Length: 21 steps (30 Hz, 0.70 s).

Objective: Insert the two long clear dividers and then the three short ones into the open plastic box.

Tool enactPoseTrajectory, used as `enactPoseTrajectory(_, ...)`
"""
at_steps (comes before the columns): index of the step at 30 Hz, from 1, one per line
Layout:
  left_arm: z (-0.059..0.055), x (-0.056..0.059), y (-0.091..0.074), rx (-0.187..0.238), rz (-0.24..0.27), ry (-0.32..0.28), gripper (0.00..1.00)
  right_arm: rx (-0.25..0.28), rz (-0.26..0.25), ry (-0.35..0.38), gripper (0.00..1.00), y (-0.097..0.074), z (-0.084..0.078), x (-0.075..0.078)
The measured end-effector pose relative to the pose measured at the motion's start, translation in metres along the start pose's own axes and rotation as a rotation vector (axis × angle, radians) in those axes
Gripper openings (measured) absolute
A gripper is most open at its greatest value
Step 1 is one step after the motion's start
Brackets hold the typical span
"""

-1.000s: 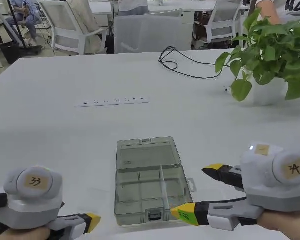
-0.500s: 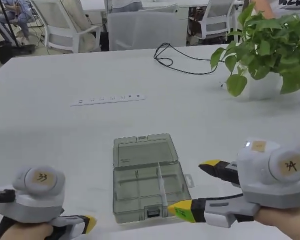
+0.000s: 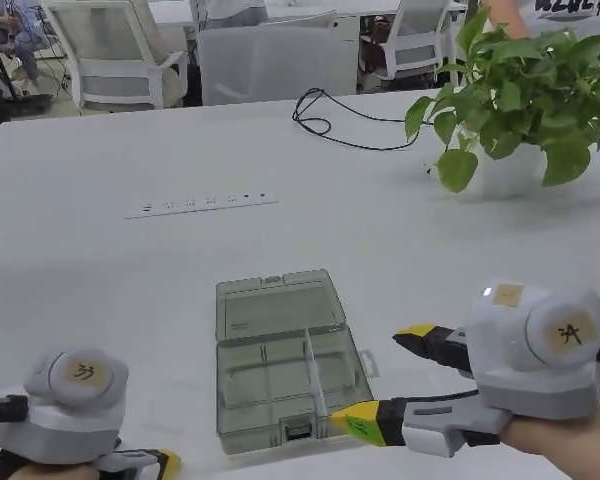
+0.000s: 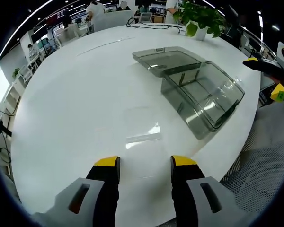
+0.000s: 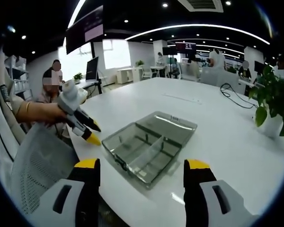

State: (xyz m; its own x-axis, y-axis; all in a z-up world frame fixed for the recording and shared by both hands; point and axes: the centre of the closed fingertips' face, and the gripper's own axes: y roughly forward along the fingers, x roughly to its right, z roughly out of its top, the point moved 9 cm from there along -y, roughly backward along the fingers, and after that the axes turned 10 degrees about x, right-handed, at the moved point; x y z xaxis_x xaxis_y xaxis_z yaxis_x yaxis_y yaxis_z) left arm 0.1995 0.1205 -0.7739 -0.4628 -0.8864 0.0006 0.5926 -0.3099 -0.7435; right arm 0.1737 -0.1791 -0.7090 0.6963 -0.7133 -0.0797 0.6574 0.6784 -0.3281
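Now: smoky clear plastic box (image 3: 285,360) open on white counter (image 3: 130,270), one clear upright divider (image 3: 312,380) seated inside. Fingers of left gripper (image 4: 145,163) spread, empty, just short of thin clear strip (image 4: 143,136) lying flat. Suggest pinching its edge, tipping upright, aligning with slots; right gripper (image 5: 142,165) likewise spread, empty.

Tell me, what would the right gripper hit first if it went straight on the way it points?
Most likely the open plastic box. In the right gripper view it lies straight ahead between the open jaws of the right gripper, with nothing in between. Exact depth is unclear.
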Motion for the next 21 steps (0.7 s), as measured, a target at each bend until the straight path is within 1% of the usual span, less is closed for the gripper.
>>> enactPoseTrajectory(2, 0.0017, 0.0011, 0.0006, -0.006, -0.007, 0.004, 0.41, -0.002, -0.002, 0.003, 0.72, -0.0006, -0.0004, -0.0003)
enactPoseTrajectory(7, 0.0052, 0.0007, 0.0025, -0.043, 0.003, -0.005, 0.40, -0.010, -0.017, 0.000, 0.71, -0.0017, -0.0013, 0.0005)
enactPoseTrajectory(10, 0.0074, 0.0005, 0.0037, -0.069, 0.002, -0.007, 0.39, -0.015, -0.024, 0.006, 0.70, -0.0013, -0.0026, 0.0012)
enactPoseTrajectory(12, 0.0083, 0.0010, 0.0035, -0.083, 0.004, -0.010, 0.35, -0.014, -0.026, 0.008, 0.69, -0.0010, -0.0030, 0.0009)
enactPoseTrajectory(13, 0.0085, 0.0005, 0.0037, -0.086, 0.009, -0.016, 0.33, -0.015, -0.026, 0.011, 0.69, -0.0008, -0.0032, 0.0007)
enactPoseTrajectory(16, 0.0083, 0.0009, 0.0036, -0.092, 0.013, -0.017, 0.32, -0.018, -0.029, 0.011, 0.69, 0.0000, -0.0038, 0.0002)
enactPoseTrajectory(21, 0.0081, 0.0020, 0.0031, -0.086, 0.022, -0.030, 0.32, -0.016, -0.031, 0.019, 0.69, 0.0007, -0.0033, -0.0007)
